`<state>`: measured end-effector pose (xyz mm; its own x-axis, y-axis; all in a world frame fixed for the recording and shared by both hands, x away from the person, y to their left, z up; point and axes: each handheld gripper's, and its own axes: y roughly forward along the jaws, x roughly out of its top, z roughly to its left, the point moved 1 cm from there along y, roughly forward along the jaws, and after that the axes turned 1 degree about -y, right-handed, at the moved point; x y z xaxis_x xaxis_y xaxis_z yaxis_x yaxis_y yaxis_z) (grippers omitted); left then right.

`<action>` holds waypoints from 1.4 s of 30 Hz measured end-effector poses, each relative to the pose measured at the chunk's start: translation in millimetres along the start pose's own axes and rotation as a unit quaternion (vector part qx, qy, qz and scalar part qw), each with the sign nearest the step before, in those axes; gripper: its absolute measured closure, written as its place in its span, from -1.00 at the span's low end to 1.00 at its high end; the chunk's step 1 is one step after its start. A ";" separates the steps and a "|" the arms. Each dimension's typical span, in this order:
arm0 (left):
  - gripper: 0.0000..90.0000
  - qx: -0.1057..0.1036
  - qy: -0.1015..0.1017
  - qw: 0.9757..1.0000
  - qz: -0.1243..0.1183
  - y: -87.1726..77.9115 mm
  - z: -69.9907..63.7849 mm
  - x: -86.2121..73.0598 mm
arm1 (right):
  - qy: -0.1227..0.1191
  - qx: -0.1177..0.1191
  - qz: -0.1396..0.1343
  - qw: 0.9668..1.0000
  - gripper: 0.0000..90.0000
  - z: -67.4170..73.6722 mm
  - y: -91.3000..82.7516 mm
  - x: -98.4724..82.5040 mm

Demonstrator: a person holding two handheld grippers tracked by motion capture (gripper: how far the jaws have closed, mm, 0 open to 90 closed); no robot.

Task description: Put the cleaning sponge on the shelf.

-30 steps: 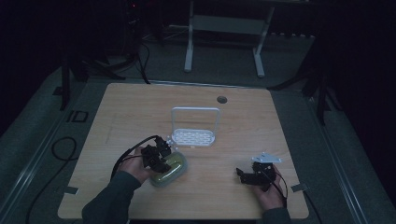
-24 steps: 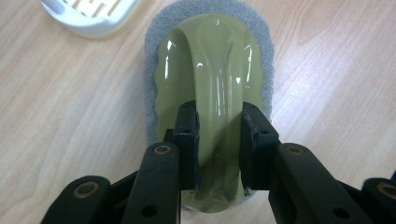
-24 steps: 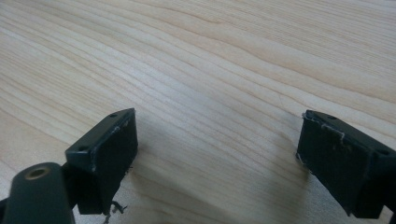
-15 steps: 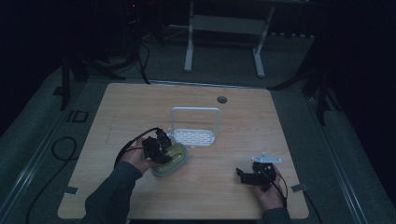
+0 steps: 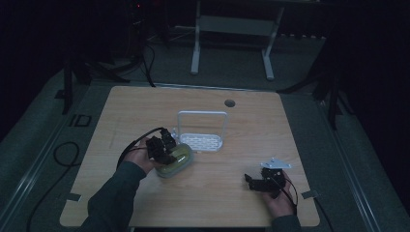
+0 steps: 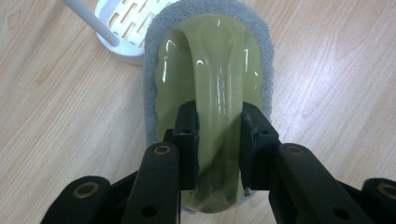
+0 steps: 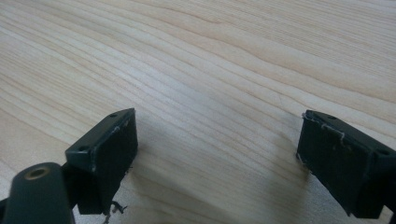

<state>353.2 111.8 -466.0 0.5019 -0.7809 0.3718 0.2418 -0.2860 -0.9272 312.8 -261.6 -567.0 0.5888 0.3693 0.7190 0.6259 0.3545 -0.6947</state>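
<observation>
An olive-green scrubber with a grey scouring pad under it is near the table's middle left. My left gripper is shut on the raised handle ridge of the scrubber; in the left gripper view the left gripper has a jaw on each side of that ridge. The scrubber's far end reaches the front left corner of a white slotted holder with a tall loop handle; the holder shows just beyond the pad. My right gripper rests low at the table's front right, and in its own view the right gripper stands open over bare wood.
The wooden table has a round cable hole near its back edge. A black cable trails off the table's left side. Tape marks sit at the front corners. A metal stand is on the floor behind.
My left gripper has carried the scrubber a little away from the person, toward the white holder. The right gripper has stayed where it was.
</observation>
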 end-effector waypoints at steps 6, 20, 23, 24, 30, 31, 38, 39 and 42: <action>0.59 0.001 0.002 1.000 0.006 -2.8 3.3 4.7 | 0.000 0.000 0.000 1.000 -0.74 0.0 0.0 0.0; 0.59 0.003 0.027 1.000 0.016 -7.2 8.5 16.8 | 0.001 0.000 0.001 1.000 -0.74 0.2 -0.1 0.0; 0.59 0.001 0.031 0.999 0.017 -8.3 9.0 20.5 | 0.001 0.000 0.001 1.000 -0.74 0.2 -0.1 0.0; 0.59 0.001 0.032 0.999 0.018 -8.6 9.2 21.7 | 0.001 0.000 0.001 1.000 -0.74 0.2 -0.1 0.0; 0.59 0.001 0.043 0.999 0.023 -9.9 9.8 27.7 | 0.002 0.000 0.000 1.000 -0.74 0.3 -0.1 0.0; 0.59 0.002 0.045 0.999 0.024 -10.0 10.0 28.7 | 0.002 0.000 0.000 1.000 -0.74 0.2 -0.1 0.0; 0.59 0.003 0.055 0.998 0.026 -11.4 11.5 33.8 | 0.001 0.000 0.001 1.000 -0.74 0.2 -0.1 0.0; 0.59 0.005 0.057 0.998 0.027 -12.1 11.5 34.7 | 0.001 0.000 0.001 1.000 -0.74 0.2 -0.1 0.0; 0.59 0.007 0.062 0.998 0.025 -14.4 11.9 38.0 | 0.001 0.000 0.001 1.000 -0.74 0.2 -0.1 0.0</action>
<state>378.7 92.9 -438.0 0.4067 -0.8573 0.3155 0.2316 -0.2373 -0.9434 312.6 -261.5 -567.0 0.5904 0.3680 0.7183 0.6251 0.3544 -0.6954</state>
